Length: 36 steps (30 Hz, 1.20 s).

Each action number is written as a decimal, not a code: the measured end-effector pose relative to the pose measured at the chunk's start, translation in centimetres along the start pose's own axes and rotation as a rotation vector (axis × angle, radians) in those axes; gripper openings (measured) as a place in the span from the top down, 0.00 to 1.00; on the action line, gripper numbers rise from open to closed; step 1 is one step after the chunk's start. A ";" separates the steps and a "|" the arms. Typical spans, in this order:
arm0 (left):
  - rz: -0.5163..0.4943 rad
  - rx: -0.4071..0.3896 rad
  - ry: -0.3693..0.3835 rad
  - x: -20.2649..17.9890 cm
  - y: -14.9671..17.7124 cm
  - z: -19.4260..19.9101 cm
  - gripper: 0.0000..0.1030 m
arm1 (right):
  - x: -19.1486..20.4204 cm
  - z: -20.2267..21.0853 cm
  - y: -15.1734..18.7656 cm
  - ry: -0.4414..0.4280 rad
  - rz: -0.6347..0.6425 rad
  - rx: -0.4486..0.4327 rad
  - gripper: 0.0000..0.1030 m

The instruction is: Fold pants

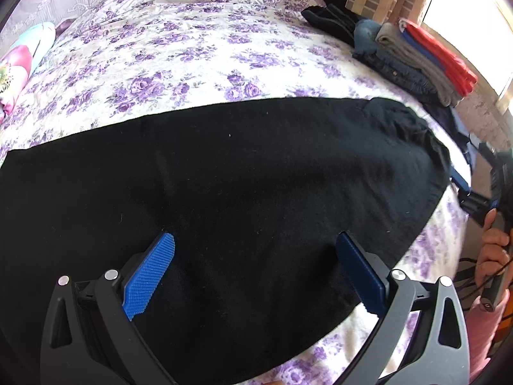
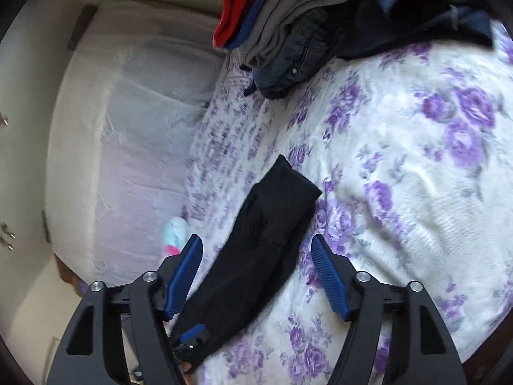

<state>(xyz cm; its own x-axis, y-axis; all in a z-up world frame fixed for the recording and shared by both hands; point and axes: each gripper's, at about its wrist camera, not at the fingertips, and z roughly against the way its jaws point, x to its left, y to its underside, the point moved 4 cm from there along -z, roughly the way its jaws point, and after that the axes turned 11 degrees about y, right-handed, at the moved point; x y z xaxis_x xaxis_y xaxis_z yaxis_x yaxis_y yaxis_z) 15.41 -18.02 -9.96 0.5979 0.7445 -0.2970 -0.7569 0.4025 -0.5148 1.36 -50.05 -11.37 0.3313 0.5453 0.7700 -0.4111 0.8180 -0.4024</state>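
Black pants [image 1: 240, 166] lie flat across the flowered bedspread [image 1: 192, 48], folded into one long band. My left gripper [image 1: 256, 237] hovers low over the near part of the band, its blue pads wide apart and nothing pinched. In the right wrist view the same pants [image 2: 275, 211] run away from me as a narrow strip. My right gripper [image 2: 256, 239] is open over the strip's near stretch, and the pads do not press the cloth. From the left wrist view the right gripper [image 1: 481, 189] shows at the band's right end, held by a hand [image 1: 493, 250].
A stack of folded clothes [image 1: 416, 61] in red, grey and dark denim sits at the far right of the bed, and it fills the top of the right wrist view [image 2: 288, 25]. A pink and teal pillow [image 1: 19, 64] lies at the left edge. White lace cloth [image 2: 128, 144] borders the bed.
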 end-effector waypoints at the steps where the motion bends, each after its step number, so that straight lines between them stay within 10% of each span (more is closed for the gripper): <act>1: -0.013 0.000 -0.023 -0.2 0.1 -0.1 0.04 | 0.5 -0.5 0.3 0.032 0.018 0.004 0.30; 7: -0.003 -0.006 -0.055 -0.4 0.3 -0.1 0.04 | 2.8 -3.2 1.4 0.113 0.119 0.021 0.40; 12: 0.003 -0.016 -0.067 -0.5 0.5 -0.1 0.04 | 2.1 -4.4 1.5 0.209 0.114 -0.023 0.86; 17: -0.020 -0.026 -0.064 -0.8 1.3 0.3 0.04 | 3.5 -3.6 1.7 0.288 0.196 -0.080 0.88; 26: 0.088 -0.087 0.123 4.2 5.2 8.7 0.04 | 19.1 -2.8 5.5 0.490 0.796 -0.350 0.88; 36: 0.403 -0.313 -0.056 17.3 11.9 19.3 0.04 | 30.9 -12.5 25.5 0.379 1.616 -0.295 0.88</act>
<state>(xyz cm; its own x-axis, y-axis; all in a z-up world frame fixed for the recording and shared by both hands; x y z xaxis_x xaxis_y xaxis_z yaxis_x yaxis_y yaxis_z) 11.67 9.94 -5.68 0.2531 0.8385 -0.4826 -0.8043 -0.0949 -0.5866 11.76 -10.04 -4.08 -0.0518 0.7742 -0.6308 -0.3625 -0.6032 -0.7105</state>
